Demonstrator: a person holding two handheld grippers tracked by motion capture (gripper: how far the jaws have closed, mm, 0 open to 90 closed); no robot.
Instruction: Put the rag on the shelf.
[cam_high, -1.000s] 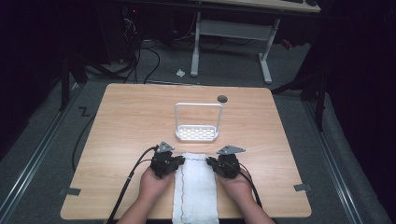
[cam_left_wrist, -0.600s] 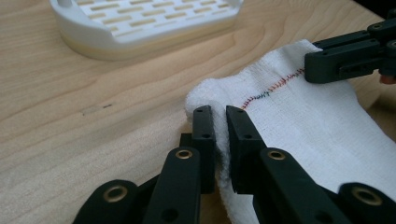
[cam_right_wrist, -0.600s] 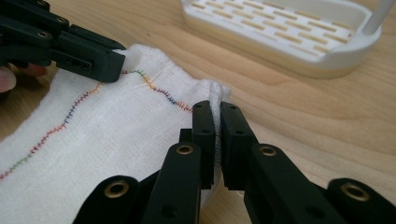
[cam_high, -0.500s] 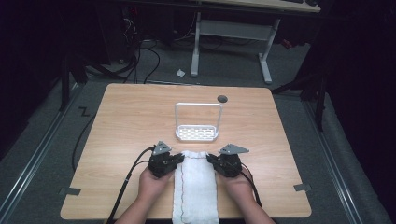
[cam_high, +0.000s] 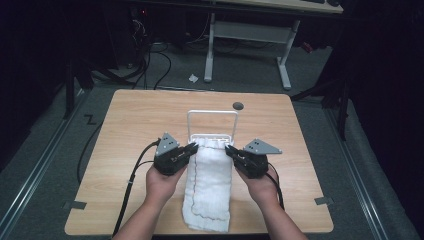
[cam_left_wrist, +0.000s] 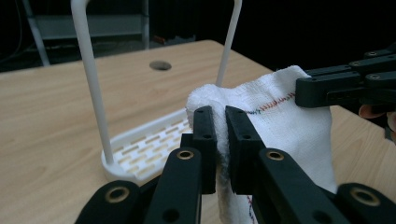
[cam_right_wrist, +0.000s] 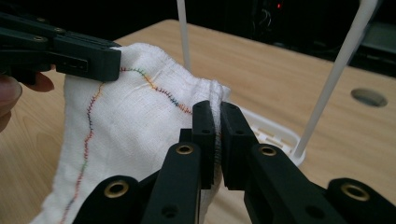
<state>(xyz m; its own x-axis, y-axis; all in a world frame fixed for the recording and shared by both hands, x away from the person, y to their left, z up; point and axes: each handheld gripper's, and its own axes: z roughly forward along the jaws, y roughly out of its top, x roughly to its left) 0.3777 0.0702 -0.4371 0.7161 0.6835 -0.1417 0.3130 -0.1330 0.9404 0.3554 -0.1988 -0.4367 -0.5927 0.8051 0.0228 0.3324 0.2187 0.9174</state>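
A white cloth (cam_high: 210, 185) with coloured stitching lies lengthwise on the wooden table (cam_high: 130, 125), its far end lifted. My left gripper (cam_high: 194, 146) is shut on the cloth's far left corner (cam_left_wrist: 205, 100); in the left gripper view the fabric is pinched between the two black jaws. My right gripper (cam_high: 229, 149) is shut on the far right corner (cam_right_wrist: 217, 93). Just beyond the lifted edge stands a white rack (cam_high: 212, 114) with a tall hoop bar and a slotted base (cam_left_wrist: 149, 147). The cloth's far edge hangs over the near side of that base.
A round hole (cam_high: 238, 105) sits in the table behind the rack. Cables trail from both grippers toward the table's near edge. Beyond the table are a dark floor, desk legs (cam_high: 285, 70) and tangled cables (cam_high: 150, 60).
Both grippers have carried the cloth's far edge up and forward, toward the white rack. The cloth now stretches farther along the table.
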